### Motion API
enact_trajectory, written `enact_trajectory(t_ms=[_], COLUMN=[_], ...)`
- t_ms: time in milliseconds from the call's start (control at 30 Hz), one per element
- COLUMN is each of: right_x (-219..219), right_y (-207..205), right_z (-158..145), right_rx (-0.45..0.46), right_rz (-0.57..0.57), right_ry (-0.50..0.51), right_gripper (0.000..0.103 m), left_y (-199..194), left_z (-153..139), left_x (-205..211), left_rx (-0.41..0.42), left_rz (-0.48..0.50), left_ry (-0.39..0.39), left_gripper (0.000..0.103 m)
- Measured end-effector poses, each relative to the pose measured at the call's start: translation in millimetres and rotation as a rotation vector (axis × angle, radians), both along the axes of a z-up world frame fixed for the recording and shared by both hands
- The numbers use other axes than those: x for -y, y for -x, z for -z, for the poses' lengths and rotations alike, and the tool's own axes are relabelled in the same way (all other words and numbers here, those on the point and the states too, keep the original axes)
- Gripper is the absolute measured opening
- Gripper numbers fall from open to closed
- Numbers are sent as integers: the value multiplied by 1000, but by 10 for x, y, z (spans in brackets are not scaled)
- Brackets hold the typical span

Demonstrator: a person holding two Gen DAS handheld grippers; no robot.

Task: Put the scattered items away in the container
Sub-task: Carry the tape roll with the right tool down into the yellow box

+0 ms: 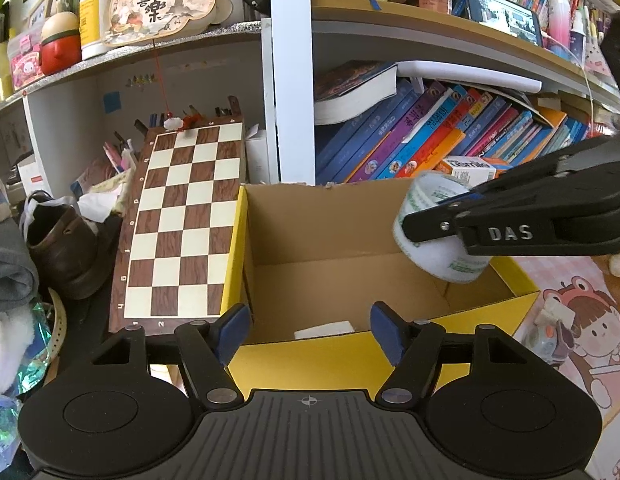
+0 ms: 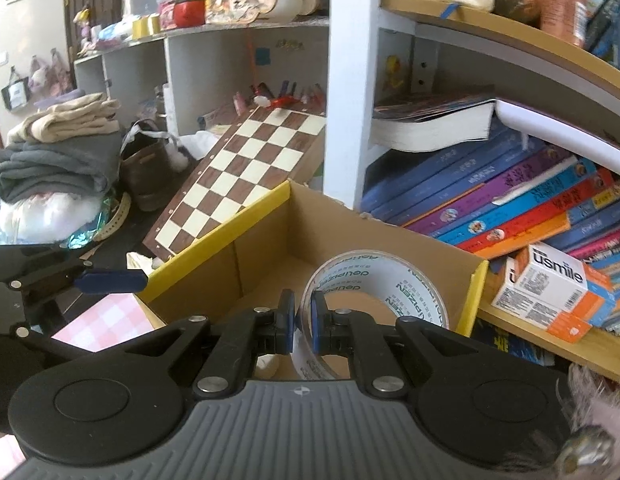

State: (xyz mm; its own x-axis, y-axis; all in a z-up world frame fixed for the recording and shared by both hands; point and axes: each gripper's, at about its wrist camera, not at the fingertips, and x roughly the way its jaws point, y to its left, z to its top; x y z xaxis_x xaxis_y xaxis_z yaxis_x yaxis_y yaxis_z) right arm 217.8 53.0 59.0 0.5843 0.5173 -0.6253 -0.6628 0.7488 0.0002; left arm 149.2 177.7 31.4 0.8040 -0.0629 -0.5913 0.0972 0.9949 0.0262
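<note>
**Tape roll held over the open box**

While the right hand-held gripper (image 2: 301, 320) reaches in level from the right side, its two blue-padded fingers are pinched almost together on the wall of a roll of clear tape (image 2: 373, 300), one pad inside the ring and one outside. The roll hangs upright in the air above the open top of the cardboard box (image 2: 266, 248), near the box's right wall and clear of its floor; from the left wrist view the same roll (image 1: 429, 220) sits over the far right corner of the box (image 1: 329, 236).

The left hand-held gripper (image 1: 310, 330) is held low at the near yellow edge of the box, pointing forward into it, its fingers spread wide with nothing between them. A small white item (image 1: 325, 330) lies on the box floor close to the near wall.

A chessboard (image 1: 182, 220) leans against the box's left side. Behind the box, rows of books (image 1: 449, 136) fill the shelf, and a usmile carton (image 2: 549, 292) rests on the shelf to the right.
</note>
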Motion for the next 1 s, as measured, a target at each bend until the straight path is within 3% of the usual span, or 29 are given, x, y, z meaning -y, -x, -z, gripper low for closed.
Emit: enact_trajectory(t_ms=[300,1000], right_x=[-99,-450], right_y=[-322,-818], right_z=[115,527], right_rx=[-83,-153], right_rz=[-30,-99], right_ry=[56,224], right_gripper=[9,9], left_y=[31,-35], left_z=[-8,-11], left_x=[37,60], left_rx=[0,-14], left_rz=[24,49], left_ry=[-21,-29], left_gripper=[73,74])
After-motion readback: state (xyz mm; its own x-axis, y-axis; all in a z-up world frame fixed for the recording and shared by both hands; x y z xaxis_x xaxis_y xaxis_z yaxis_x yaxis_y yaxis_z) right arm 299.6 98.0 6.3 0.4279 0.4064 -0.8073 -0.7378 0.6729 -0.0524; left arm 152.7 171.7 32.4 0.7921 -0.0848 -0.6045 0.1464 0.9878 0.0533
